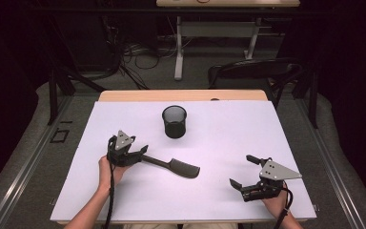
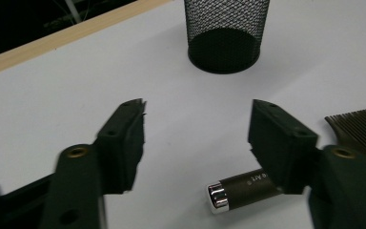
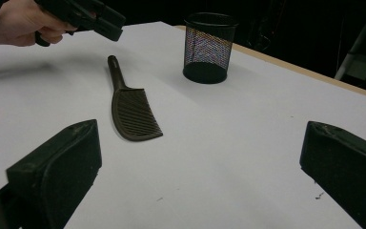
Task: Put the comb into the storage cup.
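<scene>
Here, left tongs wide over comb handle, right tongs wide, empty

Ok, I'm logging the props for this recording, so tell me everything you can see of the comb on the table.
The comb is dark brown, plastic by its look, with a round handle ending in a shiny metal cap and a broad curved head of fine, closely set teeth. It lies flat on the white table, in front of the mesh cup and apart from it. The left gripper hovers open at the handle's end, its jaws either side of it, not clamped.
</scene>
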The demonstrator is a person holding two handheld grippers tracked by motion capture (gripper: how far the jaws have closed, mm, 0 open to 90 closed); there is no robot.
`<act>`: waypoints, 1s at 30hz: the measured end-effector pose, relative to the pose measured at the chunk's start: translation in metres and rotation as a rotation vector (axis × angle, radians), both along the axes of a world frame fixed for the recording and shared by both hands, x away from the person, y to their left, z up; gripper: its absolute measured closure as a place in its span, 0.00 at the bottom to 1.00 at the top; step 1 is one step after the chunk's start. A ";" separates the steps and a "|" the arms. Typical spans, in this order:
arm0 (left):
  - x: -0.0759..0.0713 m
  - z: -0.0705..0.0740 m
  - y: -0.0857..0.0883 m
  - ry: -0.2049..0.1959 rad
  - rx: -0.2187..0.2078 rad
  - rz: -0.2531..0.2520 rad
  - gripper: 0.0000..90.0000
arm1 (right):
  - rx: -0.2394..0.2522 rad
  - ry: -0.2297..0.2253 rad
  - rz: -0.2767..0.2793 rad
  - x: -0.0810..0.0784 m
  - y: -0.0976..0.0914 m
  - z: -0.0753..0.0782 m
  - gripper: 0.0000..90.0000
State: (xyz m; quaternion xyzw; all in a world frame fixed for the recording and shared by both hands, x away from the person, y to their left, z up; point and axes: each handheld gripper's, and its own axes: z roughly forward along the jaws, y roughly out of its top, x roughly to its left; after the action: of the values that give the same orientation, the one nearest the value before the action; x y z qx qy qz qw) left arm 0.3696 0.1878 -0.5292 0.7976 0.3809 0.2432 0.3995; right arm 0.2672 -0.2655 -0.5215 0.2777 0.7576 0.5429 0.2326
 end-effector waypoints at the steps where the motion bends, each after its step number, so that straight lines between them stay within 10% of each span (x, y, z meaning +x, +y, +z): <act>1: 0.001 0.000 -0.001 0.011 0.003 -0.002 0.52 | -0.001 -0.001 0.001 0.000 0.000 0.000 0.00; 12: 0.007 -0.006 -0.011 0.076 0.023 -0.044 1.00 | -0.007 0.001 0.002 0.001 0.000 0.000 0.00; 30: 0.012 -0.019 -0.015 0.127 0.071 -0.064 1.00 | -0.010 0.008 0.005 0.003 0.001 -0.002 0.00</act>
State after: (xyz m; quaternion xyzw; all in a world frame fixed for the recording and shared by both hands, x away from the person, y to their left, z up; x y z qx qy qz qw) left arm 0.3812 0.1728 -0.5480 0.8369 0.3709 0.1927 0.3534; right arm 0.2698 -0.2643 -0.5235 0.2768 0.7620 0.5386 0.2295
